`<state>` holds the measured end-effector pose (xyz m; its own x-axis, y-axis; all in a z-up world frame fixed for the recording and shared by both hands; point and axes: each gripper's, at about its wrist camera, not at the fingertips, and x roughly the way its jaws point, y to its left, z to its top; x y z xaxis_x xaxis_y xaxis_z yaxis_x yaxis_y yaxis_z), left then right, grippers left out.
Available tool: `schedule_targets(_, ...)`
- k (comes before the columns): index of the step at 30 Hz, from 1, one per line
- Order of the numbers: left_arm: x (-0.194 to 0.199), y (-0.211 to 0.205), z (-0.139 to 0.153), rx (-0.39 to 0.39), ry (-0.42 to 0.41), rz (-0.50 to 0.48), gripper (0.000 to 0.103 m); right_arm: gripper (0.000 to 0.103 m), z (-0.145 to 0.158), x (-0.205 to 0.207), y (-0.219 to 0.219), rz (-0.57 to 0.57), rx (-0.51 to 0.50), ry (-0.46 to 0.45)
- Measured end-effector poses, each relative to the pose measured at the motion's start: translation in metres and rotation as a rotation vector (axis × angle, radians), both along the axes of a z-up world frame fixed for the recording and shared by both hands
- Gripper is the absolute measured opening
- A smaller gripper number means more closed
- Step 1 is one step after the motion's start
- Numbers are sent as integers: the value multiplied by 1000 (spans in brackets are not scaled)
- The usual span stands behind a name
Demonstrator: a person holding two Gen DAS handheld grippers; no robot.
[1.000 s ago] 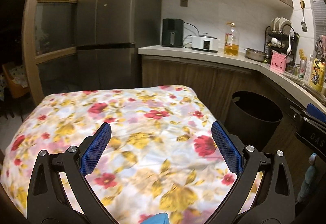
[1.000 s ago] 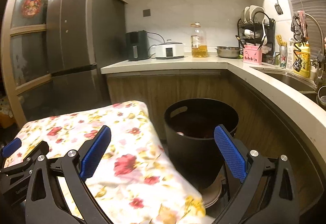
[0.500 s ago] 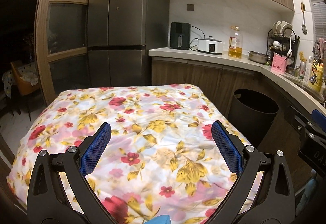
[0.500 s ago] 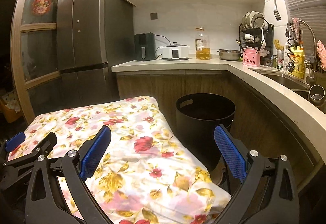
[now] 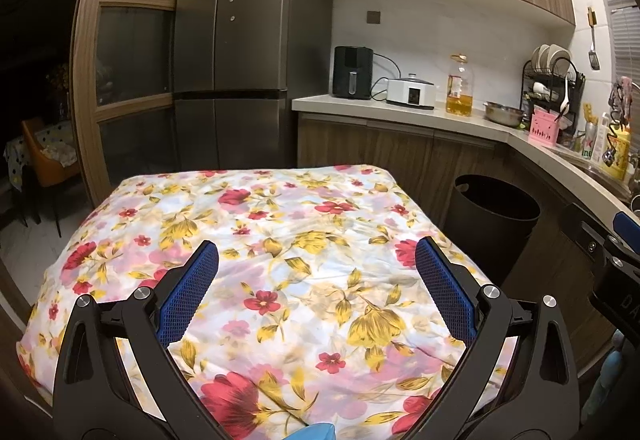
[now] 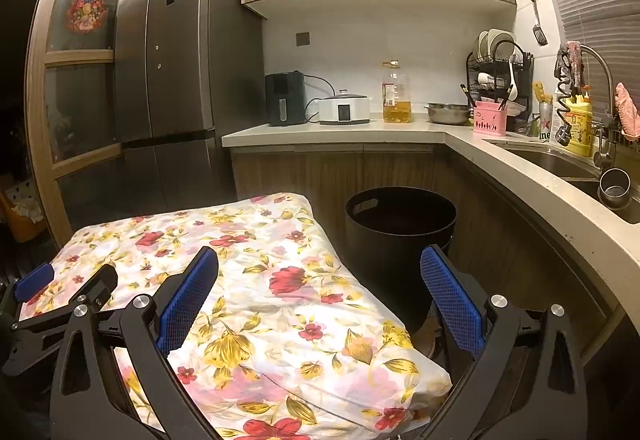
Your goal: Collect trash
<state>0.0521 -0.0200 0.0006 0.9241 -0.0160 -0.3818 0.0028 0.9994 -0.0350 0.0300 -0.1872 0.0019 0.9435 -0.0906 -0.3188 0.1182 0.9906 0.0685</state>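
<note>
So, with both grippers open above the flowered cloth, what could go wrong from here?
1. No trash shows on the flowered cloth, so a closing left gripper would likely only pinch and drag fabric.
2. The black bin stands close beside the table's corner; a sweep by the right gripper toward it could catch the cloth edge or knock the rim.
3. The two grippers sit close together, so the tools might collide.
</note>
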Motion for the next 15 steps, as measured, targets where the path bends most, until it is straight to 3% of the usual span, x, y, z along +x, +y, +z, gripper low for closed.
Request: schedule_targets(15, 0, -2, 1, 3, -2, -4, 97, 97, 3, -1, -1, -5, -2, -4)
